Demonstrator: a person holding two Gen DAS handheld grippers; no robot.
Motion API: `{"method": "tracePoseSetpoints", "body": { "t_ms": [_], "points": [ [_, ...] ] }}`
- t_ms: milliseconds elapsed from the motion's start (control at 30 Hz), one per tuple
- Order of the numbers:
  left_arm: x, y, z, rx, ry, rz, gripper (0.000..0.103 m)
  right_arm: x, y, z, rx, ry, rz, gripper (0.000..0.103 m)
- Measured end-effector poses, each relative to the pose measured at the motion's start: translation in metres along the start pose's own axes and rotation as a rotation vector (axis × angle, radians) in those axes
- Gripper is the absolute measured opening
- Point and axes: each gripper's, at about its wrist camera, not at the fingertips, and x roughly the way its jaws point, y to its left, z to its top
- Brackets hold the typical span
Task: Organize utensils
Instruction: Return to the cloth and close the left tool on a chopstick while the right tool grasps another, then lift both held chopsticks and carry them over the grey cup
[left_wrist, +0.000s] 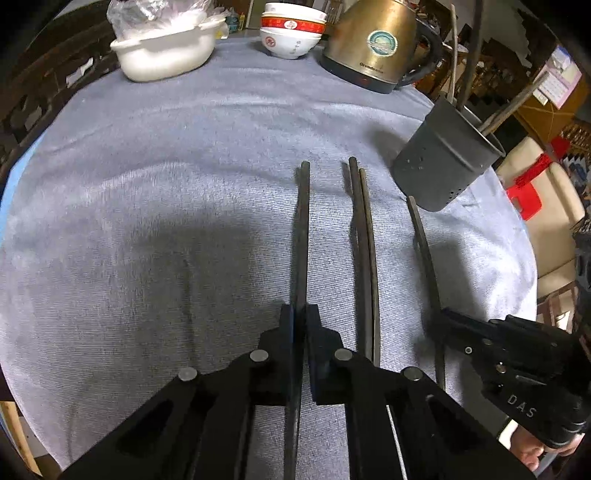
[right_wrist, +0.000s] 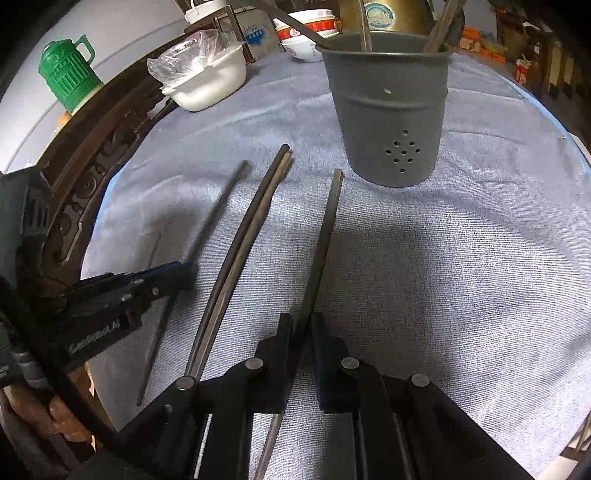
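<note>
Left wrist view first: the left gripper (left_wrist: 300, 321) is seen clamped on a single dark chopstick (left_wrist: 303, 236), which runs straight out toward twelve o'clock over the grey tablecloth (left_wrist: 147, 221). A pair of chopsticks (left_wrist: 364, 251) is laid just beside it at one o'clock, side by side and touching. In the right wrist view, the right gripper (right_wrist: 302, 328) is likewise closed on another chopstick (right_wrist: 325, 240), its far tip pointed at twelve o'clock, near the foot of the grey perforated utensil holder (right_wrist: 391, 110). Several utensils are already stood in that holder. Farther back, a white bowl (left_wrist: 162, 55) under plastic, stacked red-rimmed bowls (left_wrist: 291, 33) and a brass kettle (left_wrist: 373, 44) are lined along the far edge.

The step in hand is judged to be lifting both sticks for the holder. Each stick is best raised level, then tipped upright over the rim, one hand at a time, so the holder is not knocked and the standing utensils are not fouled.
</note>
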Motion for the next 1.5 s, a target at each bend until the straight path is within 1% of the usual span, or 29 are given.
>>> {"method": "tracePoseSetpoints", "body": {
  "t_ms": [233, 300, 433, 533, 600, 633, 667, 767, 833, 933, 1000, 1067, 1167, 1233, 1300, 1367, 1433, 1500],
  "points": [
    [-0.010, 0.022, -0.011, -0.024, 0.025, 0.002, 0.007, -0.001, -0.003, -0.002, 0.001, -0.004, 0.015, 0.013],
    [-0.012, 0.027, -0.013, -0.028, 0.035, 0.012, 0.007, -0.002, -0.002, -0.003, -0.005, 0.005, 0.012, 0.013],
    [-0.014, 0.032, -0.010, -0.033, 0.068, 0.005, 0.007, -0.004, 0.000, -0.004, -0.031, 0.043, 0.004, 0.013],
    [-0.010, 0.035, 0.000, -0.031, 0.083, 0.000, 0.009, -0.004, -0.001, -0.002, -0.021, 0.071, 0.007, 0.013],
    [-0.009, 0.038, 0.008, -0.033, 0.079, 0.015, 0.015, -0.004, -0.001, 0.001, -0.014, 0.078, -0.001, 0.014],
    [-0.008, 0.038, 0.011, -0.035, 0.075, 0.019, 0.021, -0.003, -0.002, 0.005, 0.000, 0.074, -0.020, 0.015],
    [-0.007, 0.040, 0.016, -0.038, 0.071, 0.025, 0.024, -0.003, -0.003, 0.009, 0.011, 0.069, -0.028, 0.015],
    [-0.003, 0.043, 0.030, -0.043, 0.071, 0.024, 0.025, -0.002, -0.007, 0.021, 0.057, 0.030, -0.021, 0.017],
    [0.001, 0.044, 0.041, -0.054, 0.069, 0.019, 0.025, 0.000, -0.008, 0.030, 0.077, 0.016, -0.049, 0.021],
    [0.005, 0.046, 0.054, -0.049, 0.067, 0.027, 0.025, 0.006, -0.013, 0.040, 0.113, -0.003, -0.076, 0.022],
    [0.010, 0.042, 0.059, -0.044, 0.073, 0.040, 0.025, 0.010, -0.017, 0.044, 0.138, 0.000, -0.082, 0.022],
    [0.014, 0.040, 0.061, -0.040, 0.081, 0.042, 0.025, 0.012, -0.018, 0.047, 0.147, -0.012, -0.088, 0.022],
    [0.020, 0.036, 0.065, -0.026, 0.076, 0.052, 0.025, 0.015, -0.013, 0.052, 0.123, -0.017, -0.112, 0.022],
    [0.023, 0.034, 0.068, -0.025, 0.070, 0.048, 0.024, 0.017, -0.005, 0.055, 0.093, -0.026, -0.139, 0.022],
    [0.024, 0.034, 0.069, -0.024, 0.062, 0.052, 0.017, 0.019, 0.001, 0.056, 0.065, -0.029, -0.163, 0.021],
    [0.026, 0.034, 0.070, -0.016, 0.054, 0.060, 0.007, 0.021, 0.005, 0.056, 0.042, -0.030, -0.186, 0.018],
    [0.027, 0.034, 0.071, -0.013, 0.050, 0.063, 0.007, 0.023, 0.008, 0.056, 0.019, -0.030, -0.203, 0.009],
    [0.024, 0.034, 0.069, -0.017, 0.045, 0.067, 0.007, 0.021, 0.004, 0.054, 0.034, -0.025, -0.174, 0.007]
  ]
}}
